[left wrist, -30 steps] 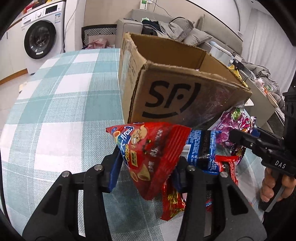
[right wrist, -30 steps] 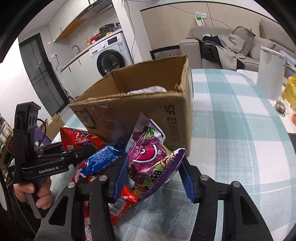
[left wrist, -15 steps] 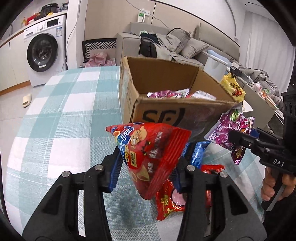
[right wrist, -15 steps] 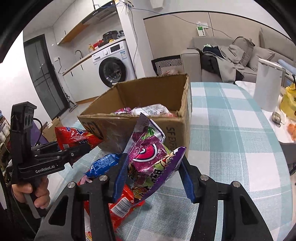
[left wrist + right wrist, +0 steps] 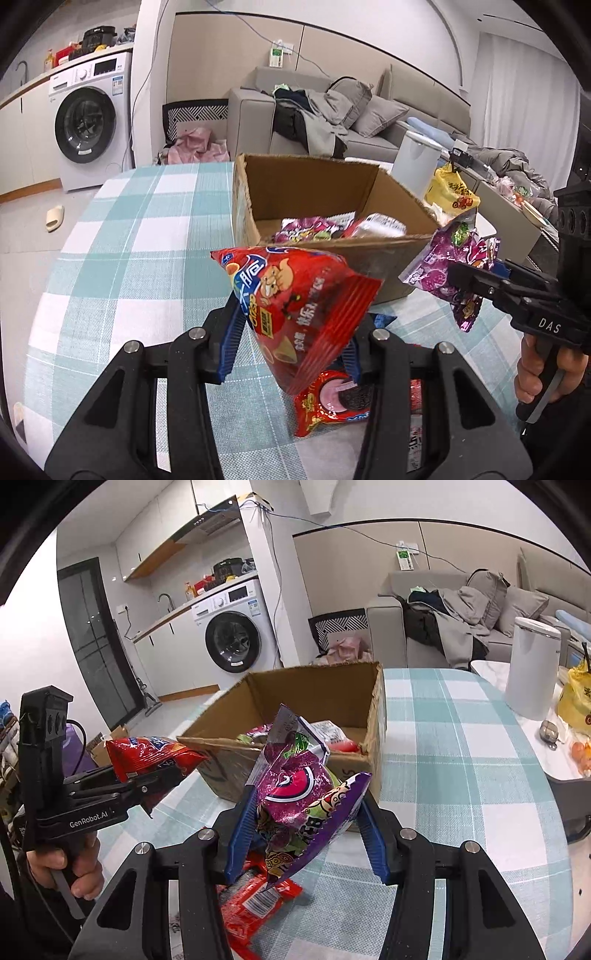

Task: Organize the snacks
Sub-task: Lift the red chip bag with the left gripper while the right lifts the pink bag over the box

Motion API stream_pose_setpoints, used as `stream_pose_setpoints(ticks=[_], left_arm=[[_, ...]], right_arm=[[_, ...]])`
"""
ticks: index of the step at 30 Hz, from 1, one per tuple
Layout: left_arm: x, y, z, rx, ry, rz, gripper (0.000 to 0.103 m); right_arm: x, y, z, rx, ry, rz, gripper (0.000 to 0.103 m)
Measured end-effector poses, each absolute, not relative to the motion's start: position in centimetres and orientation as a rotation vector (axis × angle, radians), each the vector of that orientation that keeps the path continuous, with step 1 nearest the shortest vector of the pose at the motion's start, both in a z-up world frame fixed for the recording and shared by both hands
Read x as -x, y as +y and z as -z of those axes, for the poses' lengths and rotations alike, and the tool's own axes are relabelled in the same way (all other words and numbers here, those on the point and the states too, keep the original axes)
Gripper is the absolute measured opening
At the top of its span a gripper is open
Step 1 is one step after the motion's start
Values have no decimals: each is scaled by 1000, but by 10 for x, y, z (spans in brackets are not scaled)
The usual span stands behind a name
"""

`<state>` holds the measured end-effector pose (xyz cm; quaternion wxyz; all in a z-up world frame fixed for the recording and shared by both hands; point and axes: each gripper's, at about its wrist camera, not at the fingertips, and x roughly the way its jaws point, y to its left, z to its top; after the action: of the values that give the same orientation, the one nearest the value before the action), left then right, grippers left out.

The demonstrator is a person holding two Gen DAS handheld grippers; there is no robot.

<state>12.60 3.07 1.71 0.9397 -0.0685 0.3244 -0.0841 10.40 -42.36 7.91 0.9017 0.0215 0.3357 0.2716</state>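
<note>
My left gripper (image 5: 290, 341) is shut on a red snack bag (image 5: 295, 306), held in the air just in front of the near wall of an open cardboard box (image 5: 295, 184). My right gripper (image 5: 306, 830) is shut on a bunch of purple snack packets (image 5: 295, 790), also raised before the box (image 5: 332, 694). The box holds several packets (image 5: 332, 227). In the right wrist view the left gripper (image 5: 162, 775) and its red bag (image 5: 147, 755) show at the left. Opposite, the left wrist view shows the right gripper (image 5: 461, 277) with the purple packets (image 5: 454, 266).
Loose red packets lie on the checked tablecloth (image 5: 129, 258) below the grippers: a cookie pack (image 5: 332, 402) and a red wrapper (image 5: 251, 904). A white cylinder (image 5: 532, 668) and a yellow bag (image 5: 576, 701) stand at the table's far right. A person's hand (image 5: 66, 867) grips each handle.
Both grippers have risen with their snacks, so the box's inside and its packets now show over the near wall. The packets on the table lie further below.
</note>
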Motion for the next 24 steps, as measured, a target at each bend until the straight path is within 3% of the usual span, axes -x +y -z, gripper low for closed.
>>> stream_pose_setpoints(ticks=[24], left_arm=[[-122, 22, -55, 136, 598, 174, 42]], right_arm=[[-107, -437, -103, -103, 642, -548, 54]])
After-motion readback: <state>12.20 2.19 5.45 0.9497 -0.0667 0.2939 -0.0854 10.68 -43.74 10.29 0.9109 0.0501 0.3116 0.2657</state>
